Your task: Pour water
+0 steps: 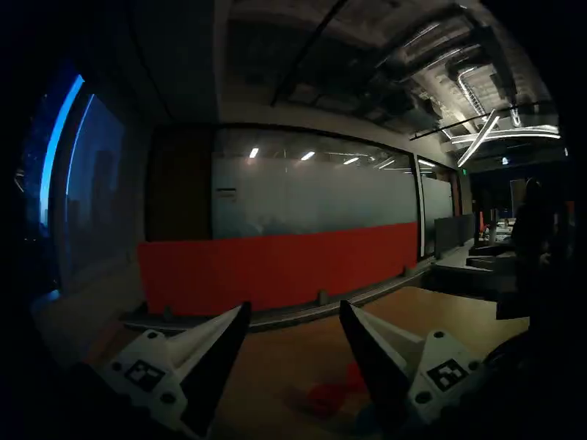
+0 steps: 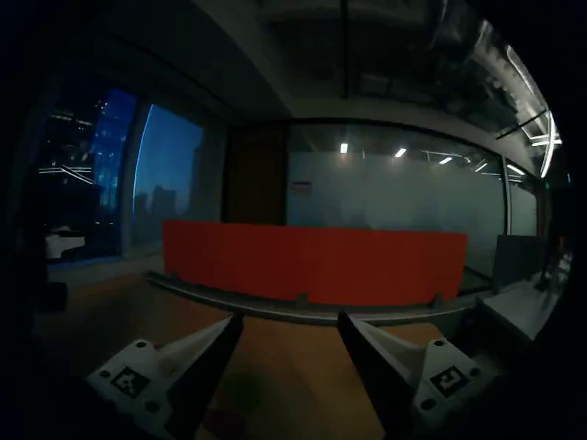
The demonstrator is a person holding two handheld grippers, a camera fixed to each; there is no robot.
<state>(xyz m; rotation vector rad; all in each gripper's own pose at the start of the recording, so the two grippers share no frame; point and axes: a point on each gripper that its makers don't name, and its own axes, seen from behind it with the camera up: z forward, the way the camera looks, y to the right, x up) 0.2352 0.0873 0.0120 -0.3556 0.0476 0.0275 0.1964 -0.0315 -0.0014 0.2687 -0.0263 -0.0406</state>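
Surface (image 1: 293, 356) lies under the left tool (image 1: 294, 303); divider panel (image 1: 279, 268) stands ahead at its far edge, glass wall (image 1: 315, 198) behind that, window (image 1: 92, 191) off to the tool's left.

A dim office at night. In the left gripper view a red divider panel (image 1: 279, 268) spans the middle, with a frosted glass wall (image 1: 315, 198) above it toward 12 o'clock and a wooden desktop (image 1: 290, 352) at 6. A window (image 1: 88, 191) at 9 o'clock shows deep blue sky. Lit ceiling strips (image 1: 480, 136) glow at 2 o'clock.
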